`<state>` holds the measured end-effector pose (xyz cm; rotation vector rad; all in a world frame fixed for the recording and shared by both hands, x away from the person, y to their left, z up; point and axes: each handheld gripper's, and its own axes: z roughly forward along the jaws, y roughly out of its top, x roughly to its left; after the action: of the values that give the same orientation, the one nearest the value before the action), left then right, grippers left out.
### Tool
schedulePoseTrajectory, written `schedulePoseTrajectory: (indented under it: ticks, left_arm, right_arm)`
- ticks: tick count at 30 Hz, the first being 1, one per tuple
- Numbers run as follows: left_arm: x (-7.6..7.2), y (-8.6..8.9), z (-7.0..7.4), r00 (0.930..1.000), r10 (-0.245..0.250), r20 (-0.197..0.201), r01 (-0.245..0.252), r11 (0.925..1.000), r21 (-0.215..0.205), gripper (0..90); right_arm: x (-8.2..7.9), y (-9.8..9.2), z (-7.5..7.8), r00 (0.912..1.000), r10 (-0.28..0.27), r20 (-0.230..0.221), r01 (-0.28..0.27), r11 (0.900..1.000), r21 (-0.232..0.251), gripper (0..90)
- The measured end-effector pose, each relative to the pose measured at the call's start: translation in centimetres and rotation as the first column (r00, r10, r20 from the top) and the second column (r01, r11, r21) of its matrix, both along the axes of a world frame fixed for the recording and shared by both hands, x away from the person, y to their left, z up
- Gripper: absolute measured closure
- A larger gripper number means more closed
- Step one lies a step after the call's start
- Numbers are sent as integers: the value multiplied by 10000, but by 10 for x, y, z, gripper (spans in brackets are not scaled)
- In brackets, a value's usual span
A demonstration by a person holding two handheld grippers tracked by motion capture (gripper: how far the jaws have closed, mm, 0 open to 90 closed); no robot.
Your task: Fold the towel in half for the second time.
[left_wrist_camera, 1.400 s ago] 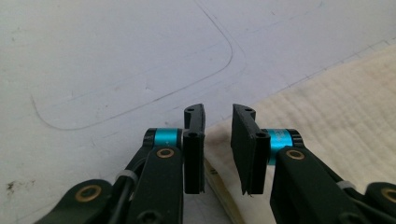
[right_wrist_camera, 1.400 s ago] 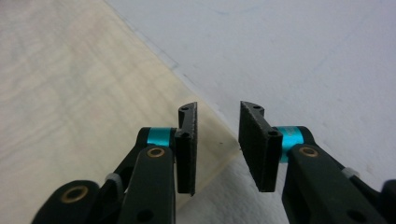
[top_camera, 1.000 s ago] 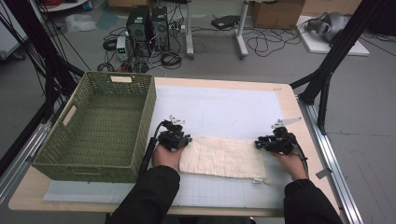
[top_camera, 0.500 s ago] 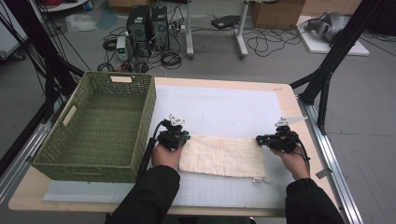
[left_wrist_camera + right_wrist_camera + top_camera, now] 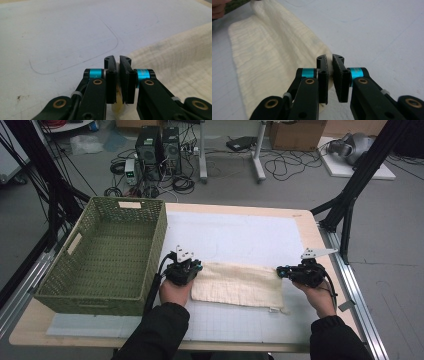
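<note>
Pinching the far corners of a cream cloth (image 5: 238, 284), the left tool (image 5: 196, 268) and the right tool (image 5: 280, 271) are seen with jaws that have just been closing, a fold of fabric caught between each pair of pads. The cloth is spread flat on the white mat (image 5: 240, 235) of the counter (image 5: 300, 220). A green woven basket (image 5: 75, 270) is set just left of the left tool.

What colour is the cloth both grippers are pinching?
Cream, off-white, with a fine crinkled weave: the cloth shows best in the right gripper view.
</note>
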<state>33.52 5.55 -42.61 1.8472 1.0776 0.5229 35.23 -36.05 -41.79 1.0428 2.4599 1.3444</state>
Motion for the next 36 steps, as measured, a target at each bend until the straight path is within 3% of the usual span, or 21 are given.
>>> schedulePoseTrajectory:
  ticks: [4,10,18,22,26,29,31,33,36]
  left_arm:
    - [-13,2,2,9994,-251,257,251,9997,-24,837]
    - [-34,2,0,9980,-578,268,581,9983,-102,833]
    - [-58,7,-10,9934,-1128,-200,1129,9936,10,818]
    - [-62,9,-11,9878,-1467,-518,1469,9892,4,758]
    - [-66,11,-1,9851,-1663,-448,1655,9860,-197,642]
    - [-68,11,8,9832,-1804,-292,1799,9835,-210,609]
    - [-66,9,11,9825,-1840,-294,1834,9827,-246,613]
    - [-64,6,10,9813,-1896,-336,1894,9819,-93,670]
    - [-58,1,0,9759,-2046,-763,2066,9783,188,769]
  right_arm:
    - [-15,-1,3,9995,276,179,-277,9996,36,834]
    - [-37,-2,0,9979,619,178,-617,9980,-124,830]
    - [-60,-3,-14,9952,960,-192,-961,9954,-31,824]
    - [-63,-3,-18,9939,1013,-433,-1016,9948,-53,769]
    - [-67,-4,-6,9953,960,-77,-958,9951,260,698]
    - [-66,-1,5,9947,992,284,-1005,9937,498,681]
    - [-65,3,9,9937,1049,396,-1069,9930,507,674]
    - [-63,8,11,9926,1118,466,-1141,9922,501,680]
    - [-57,15,4,9918,1244,298,-1252,9918,254,717]
